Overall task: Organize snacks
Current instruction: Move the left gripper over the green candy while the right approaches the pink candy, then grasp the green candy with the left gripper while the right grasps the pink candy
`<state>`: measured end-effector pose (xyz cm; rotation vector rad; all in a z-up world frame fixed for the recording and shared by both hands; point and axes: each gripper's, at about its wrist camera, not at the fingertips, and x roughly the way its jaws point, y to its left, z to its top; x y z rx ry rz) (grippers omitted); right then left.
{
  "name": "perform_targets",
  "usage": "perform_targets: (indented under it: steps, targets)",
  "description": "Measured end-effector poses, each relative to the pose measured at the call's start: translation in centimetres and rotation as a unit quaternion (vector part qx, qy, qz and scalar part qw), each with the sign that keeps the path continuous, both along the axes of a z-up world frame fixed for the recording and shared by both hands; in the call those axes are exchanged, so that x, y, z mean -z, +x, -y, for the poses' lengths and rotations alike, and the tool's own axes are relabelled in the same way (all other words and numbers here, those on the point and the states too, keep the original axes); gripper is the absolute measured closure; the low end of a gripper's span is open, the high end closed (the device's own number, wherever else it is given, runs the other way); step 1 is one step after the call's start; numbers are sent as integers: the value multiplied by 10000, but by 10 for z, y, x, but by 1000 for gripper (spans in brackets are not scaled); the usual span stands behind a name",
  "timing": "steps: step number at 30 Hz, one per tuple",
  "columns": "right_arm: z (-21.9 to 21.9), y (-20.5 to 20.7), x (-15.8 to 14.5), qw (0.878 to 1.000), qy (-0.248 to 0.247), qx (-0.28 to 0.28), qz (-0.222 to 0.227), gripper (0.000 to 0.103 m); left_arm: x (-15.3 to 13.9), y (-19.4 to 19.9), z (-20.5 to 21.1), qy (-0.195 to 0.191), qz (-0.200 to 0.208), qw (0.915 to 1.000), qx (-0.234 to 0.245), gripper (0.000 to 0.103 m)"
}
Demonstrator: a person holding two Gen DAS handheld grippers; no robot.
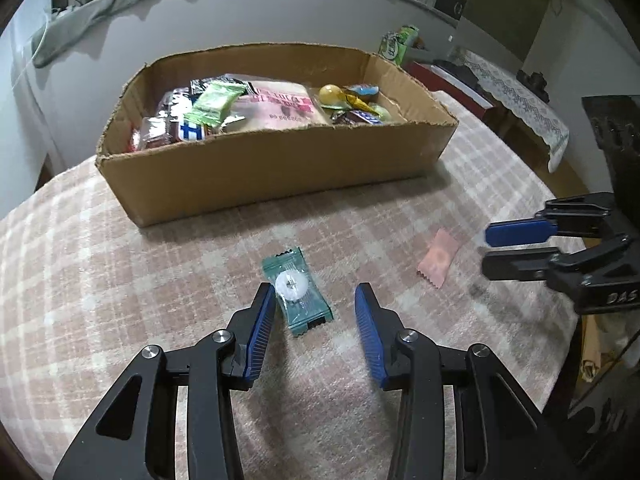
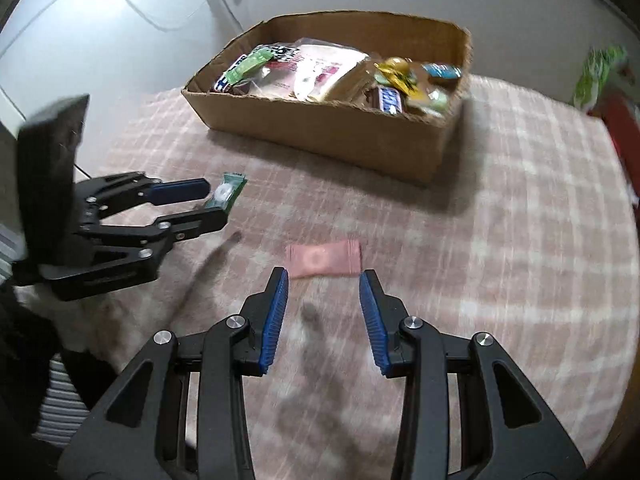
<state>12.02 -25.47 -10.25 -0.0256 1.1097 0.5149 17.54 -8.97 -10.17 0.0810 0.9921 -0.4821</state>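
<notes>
A teal-wrapped round candy (image 1: 298,300) lies on the checked tablecloth between the fingers of my left gripper (image 1: 314,296), close to the left pad and apart from the right one. That gripper is open. A pink-wrapped candy (image 2: 324,260) lies flat just beyond the fingertips of my right gripper (image 2: 324,276), which is open with nothing between its pads. The left wrist view shows the pink candy (image 1: 438,258) with the right gripper (image 1: 487,250) to its right. The right wrist view has the left gripper (image 2: 216,201) at the teal candy (image 2: 226,194). A cardboard box (image 1: 272,168) full of several wrapped snacks stands behind both.
The cardboard box (image 2: 320,132) takes up the far part of the table. A green snack bag (image 1: 400,42) stands off the table at the back right, by a lace-covered stand (image 1: 520,96). The tablecloth (image 1: 120,280) drops off at the left and right edges.
</notes>
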Motion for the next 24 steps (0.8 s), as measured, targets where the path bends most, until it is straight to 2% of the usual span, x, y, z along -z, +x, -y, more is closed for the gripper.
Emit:
perform_targets:
  steps: [2, 5, 6, 7, 8, 12, 15, 17, 21, 22, 24]
  targets:
    - [-1, -2, 2, 9998, -190, -59, 78, 64, 3, 1, 2, 52, -20, 10000, 41, 63]
    - [-14, 1, 13, 9990, -317, -300, -56, 64, 3, -1, 5, 112, 47, 9999, 59, 64]
    - [-18, 0, 15, 9989, -357, -313, -56, 59, 2, -1, 5, 112, 49, 9999, 51, 64]
    - [-21, 0, 16, 9987, -387, -337, -26, 50, 2, -1, 5, 121, 54, 9999, 29, 67]
    - [-27, 1, 17, 9984, -427, -369, 21, 47, 2, 0, 4, 132, 57, 9999, 3, 69]
    - [-44, 6, 23, 9966, -708, -362, 199, 47, 2, 3, 4, 127, 37, 9999, -63, 69]
    - [-53, 7, 24, 9943, -900, -421, 384, 47, 4, 3, 8, 291, 128, 9995, -4, 69]
    - [-55, 9, 25, 9932, -944, -505, 452, 47, 5, 4, 11, 415, 191, 9990, -3, 76]
    - [-58, 13, 26, 9908, -1059, -651, 527, 59, 5, 5, 9, 412, 220, 9989, -33, 81]
    - [-58, 14, 25, 9908, -1061, -661, 518, 66, 5, 4, 8, 418, 236, 9988, -35, 82]
    - [-55, 15, 23, 9916, -994, -690, 450, 70, 5, 3, 8, 430, 260, 9987, -55, 82]
